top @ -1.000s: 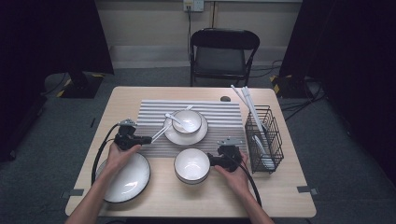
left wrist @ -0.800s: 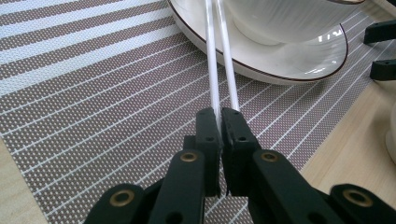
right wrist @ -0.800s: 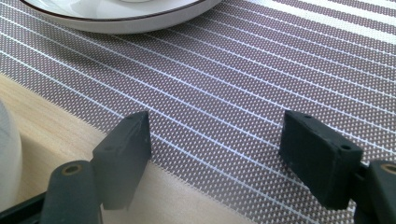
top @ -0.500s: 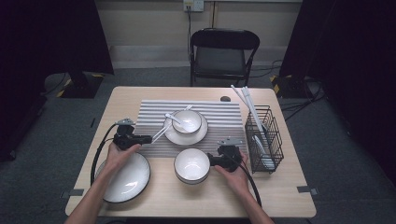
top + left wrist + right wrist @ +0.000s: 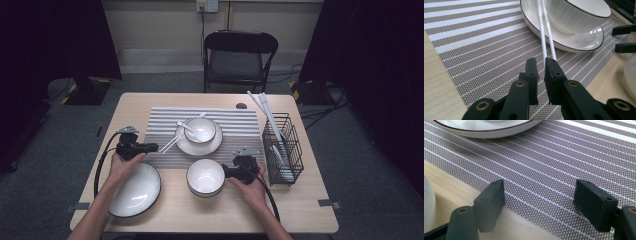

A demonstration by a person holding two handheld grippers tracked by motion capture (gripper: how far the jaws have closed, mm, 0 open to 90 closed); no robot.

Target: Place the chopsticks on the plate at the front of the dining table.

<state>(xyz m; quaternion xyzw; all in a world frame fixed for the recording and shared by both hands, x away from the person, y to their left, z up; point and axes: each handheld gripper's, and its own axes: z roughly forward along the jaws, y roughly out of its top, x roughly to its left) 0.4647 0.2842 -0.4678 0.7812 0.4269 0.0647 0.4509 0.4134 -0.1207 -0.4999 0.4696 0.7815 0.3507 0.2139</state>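
- The chopsticks (image 5: 547, 37) are a pair of thin white sticks lying side by side, nearly parallel, their long axis running from the left gripper (image 5: 542, 65) up to the saucer (image 5: 584, 41) and over its rim.
- In the high view the chopsticks (image 5: 172, 141) slant across the striped mat (image 5: 235, 120), near ends low and toward the mat's left edge, far ends higher and toward the mat's middle, leaning on the saucer (image 5: 186, 146).
- They are plain, smooth and glossy, with no marking that I can see.
- In the left gripper view its jaws stand close together with a narrow gap, set right at the near ends of the chopsticks; the jaws have just been closing a little. The stick ends run in behind the jaw tips, so whether the pads actually press on them is hard to tell; it looks like a light pinch.
- The left gripper (image 5: 145, 147) sits at the left edge of the mat, pointing toward the mat's middle.
- The saucer carries a white bowl (image 5: 576, 13) with a dark rim, in the middle of the mat.
- The right gripper (image 5: 540, 197) has its jaws spread wide, with nothing between them, hovering over the near edge of the mat.
- In the high view the right gripper (image 5: 227, 172) lies just off the mat's near edge, beside a second white bowl (image 5: 205, 176).
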